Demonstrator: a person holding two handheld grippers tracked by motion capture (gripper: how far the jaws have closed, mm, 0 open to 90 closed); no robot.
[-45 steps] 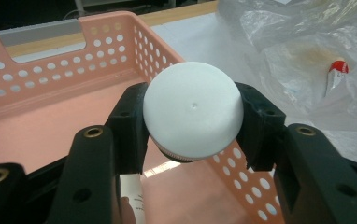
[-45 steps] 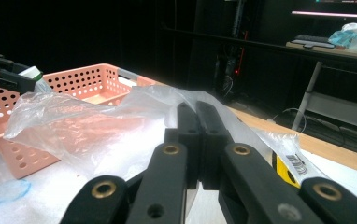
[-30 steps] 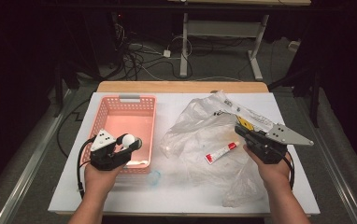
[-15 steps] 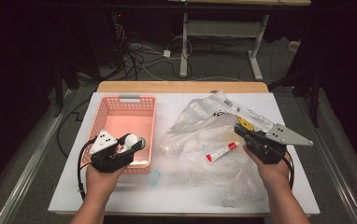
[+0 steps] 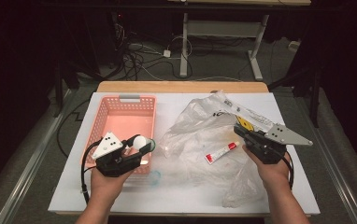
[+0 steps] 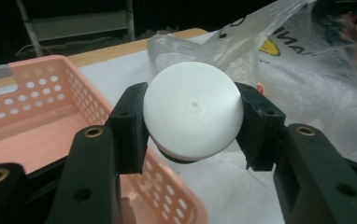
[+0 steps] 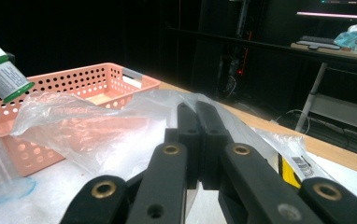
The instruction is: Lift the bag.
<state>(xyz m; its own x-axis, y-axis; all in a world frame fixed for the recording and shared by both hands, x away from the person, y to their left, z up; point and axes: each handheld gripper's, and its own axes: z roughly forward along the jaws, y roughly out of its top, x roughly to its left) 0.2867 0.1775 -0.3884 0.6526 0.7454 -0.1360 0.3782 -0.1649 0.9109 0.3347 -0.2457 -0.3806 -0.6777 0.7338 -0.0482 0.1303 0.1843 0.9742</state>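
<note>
This looks like a lab or test room set up for recording, not a home. The desk (image 5: 186,196) is covered with a white sheet over a wooden top, whose bare strip shows along the far edge, and it stands alone under bright light while the room around it stays dark. Loose cables (image 5: 144,56) lie tangled on the grey floor (image 5: 41,140) beyond the far edge. A second desk on white metal legs (image 5: 184,42) stands behind. Past the far right corner, a lit screen (image 7: 335,14) and a keyboard (image 7: 317,42) sit on another work surface.
</note>
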